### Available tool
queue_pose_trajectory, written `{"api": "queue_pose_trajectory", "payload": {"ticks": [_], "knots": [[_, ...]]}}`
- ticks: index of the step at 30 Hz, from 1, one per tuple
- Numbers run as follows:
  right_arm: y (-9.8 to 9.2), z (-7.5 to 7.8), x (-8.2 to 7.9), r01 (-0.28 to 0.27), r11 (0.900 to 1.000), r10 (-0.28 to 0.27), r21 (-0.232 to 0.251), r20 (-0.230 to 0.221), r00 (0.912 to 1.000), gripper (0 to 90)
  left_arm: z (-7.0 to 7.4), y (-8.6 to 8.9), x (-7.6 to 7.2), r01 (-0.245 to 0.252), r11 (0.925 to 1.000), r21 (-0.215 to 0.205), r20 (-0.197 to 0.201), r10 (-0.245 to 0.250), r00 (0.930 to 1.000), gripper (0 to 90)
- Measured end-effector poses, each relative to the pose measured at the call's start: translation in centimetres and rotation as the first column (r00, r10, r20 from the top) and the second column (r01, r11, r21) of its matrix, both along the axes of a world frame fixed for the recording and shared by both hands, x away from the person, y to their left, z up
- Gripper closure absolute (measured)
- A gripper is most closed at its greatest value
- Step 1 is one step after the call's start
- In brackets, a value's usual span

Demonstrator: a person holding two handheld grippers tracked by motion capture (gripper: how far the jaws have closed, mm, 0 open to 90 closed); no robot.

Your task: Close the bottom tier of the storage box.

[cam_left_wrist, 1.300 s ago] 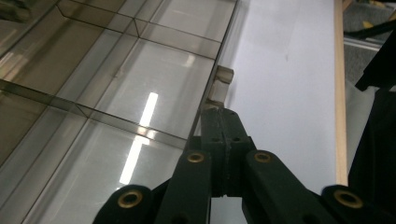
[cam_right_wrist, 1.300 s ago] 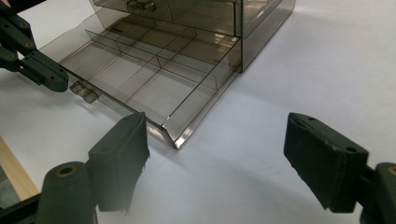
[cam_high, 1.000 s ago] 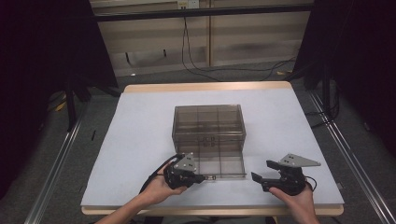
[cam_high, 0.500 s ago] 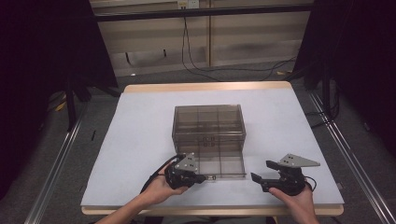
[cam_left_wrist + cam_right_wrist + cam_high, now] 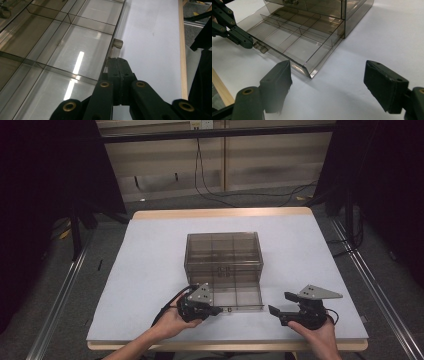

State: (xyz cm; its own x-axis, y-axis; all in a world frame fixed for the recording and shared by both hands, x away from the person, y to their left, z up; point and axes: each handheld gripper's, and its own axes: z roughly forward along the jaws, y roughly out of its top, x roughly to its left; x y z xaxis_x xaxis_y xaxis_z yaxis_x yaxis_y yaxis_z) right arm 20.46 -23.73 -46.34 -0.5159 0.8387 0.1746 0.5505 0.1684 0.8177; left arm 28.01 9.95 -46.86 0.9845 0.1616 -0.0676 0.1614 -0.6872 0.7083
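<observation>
Drawer handle [image 5: 117,45] half-hidden by left gripper [image 5: 117,65]

Worktop [image 5: 150,260]: I find a drawer cabinet [image 5: 223,251] at centre, its bottom drawer [image 5: 235,297] pulled out toward me. My left tool [image 5: 216,310] sits at the drawer's front handle [image 5: 116,46]; my right tool [image 5: 280,306] rests right of the drawer, apart from it.

A white tabletop [image 5: 150,265] with a light wooden edge [image 5: 220,213] stands on a grey floor [image 5: 165,204]. Beyond its far side runs a pale panelled wall [image 5: 270,165], crossed by a dark horizontal bar [image 5: 215,133], with black cables [image 5: 240,195] trailing down it onto the floor. Dark curtains [image 5: 45,195] hang at both sides, and metal rails [image 5: 60,295] flank the tabletop.
</observation>
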Motion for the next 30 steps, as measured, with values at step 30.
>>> {"api": "queue_pose_trajectory", "payload": {"ticks": [30], "knots": [[0.04, 0.00, 0.04, -0.010, 1.000, 0.010, 0.003, -0.004, 0.9999, 23.1, -0.19, 0.31, 0.13, -0.022, 0.9998, 0.000, 0.019, 0.022, 0.9996, 90.0]]}}
